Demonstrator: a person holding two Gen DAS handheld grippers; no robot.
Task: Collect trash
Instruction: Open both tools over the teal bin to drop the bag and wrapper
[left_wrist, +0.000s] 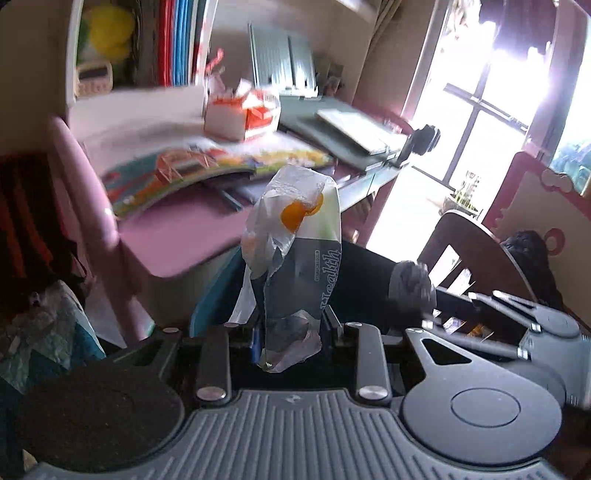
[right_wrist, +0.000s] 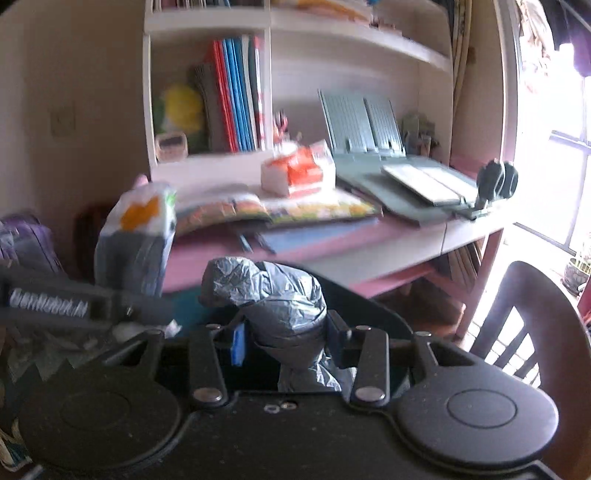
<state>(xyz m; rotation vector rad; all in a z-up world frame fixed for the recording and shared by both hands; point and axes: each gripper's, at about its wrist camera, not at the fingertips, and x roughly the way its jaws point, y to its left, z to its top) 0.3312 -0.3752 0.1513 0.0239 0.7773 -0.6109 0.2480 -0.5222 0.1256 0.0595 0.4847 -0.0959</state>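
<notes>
My left gripper (left_wrist: 291, 325) is shut on a crumpled plastic wrapper (left_wrist: 295, 236) with an orange print and the word "Health"; it stands up from the jaws, off the pink desk (left_wrist: 184, 236). The wrapper also shows at the left of the right wrist view (right_wrist: 136, 229), with the left gripper (right_wrist: 122, 302) below it. My right gripper (right_wrist: 288, 332) is shut on the bunched rim of a grey-black trash bag (right_wrist: 273, 291), held just right of the wrapper. The right gripper also shows at the right of the left wrist view (left_wrist: 461, 306), beside the bag's dark mass (left_wrist: 369, 280).
The pink desk (right_wrist: 369, 236) carries a colourful picture book (right_wrist: 280, 210), an orange-and-white box (right_wrist: 299, 170), a grey stand with a laptop (right_wrist: 417, 184) and a black clamp (right_wrist: 495, 181). A white shelf with books (right_wrist: 236, 96) rises behind. A dark wooden chair (right_wrist: 524, 325) stands at right.
</notes>
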